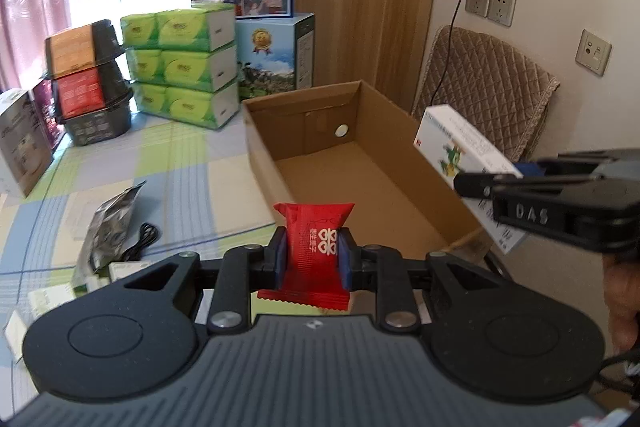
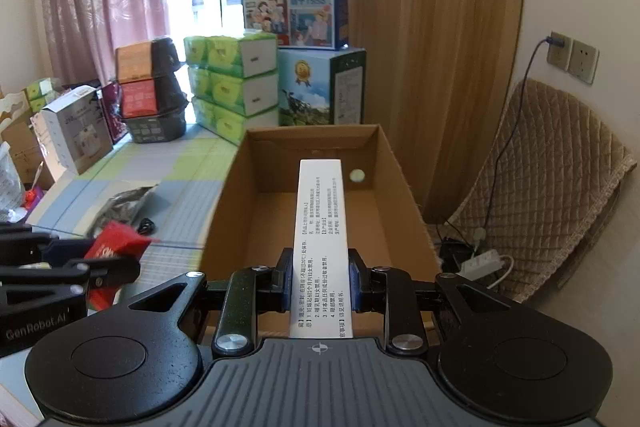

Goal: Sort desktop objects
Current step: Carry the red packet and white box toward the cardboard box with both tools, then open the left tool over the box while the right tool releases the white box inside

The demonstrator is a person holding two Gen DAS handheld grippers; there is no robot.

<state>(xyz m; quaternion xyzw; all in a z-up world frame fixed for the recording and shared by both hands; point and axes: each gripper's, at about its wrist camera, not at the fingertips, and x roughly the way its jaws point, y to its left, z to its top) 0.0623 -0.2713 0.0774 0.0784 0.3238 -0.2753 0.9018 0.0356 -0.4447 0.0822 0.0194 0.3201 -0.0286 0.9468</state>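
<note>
On the left, your left gripper (image 1: 313, 259) pinches a red candy packet (image 1: 312, 251) by its middle, so it stands up, lifted off the table and short of the cardboard box (image 1: 264, 163). It looks soft and crinkly, with white marks. On the right, your right gripper (image 2: 319, 277) squeezes a long white medicine box (image 2: 320, 227) by its sides. It points into the cardboard box, which looks empty, maybe ready for dropping.

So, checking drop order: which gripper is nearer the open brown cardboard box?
Right. The right gripper holds its white carton over the cardboard box; the left gripper holds its red packet outside the near-left wall.
</note>
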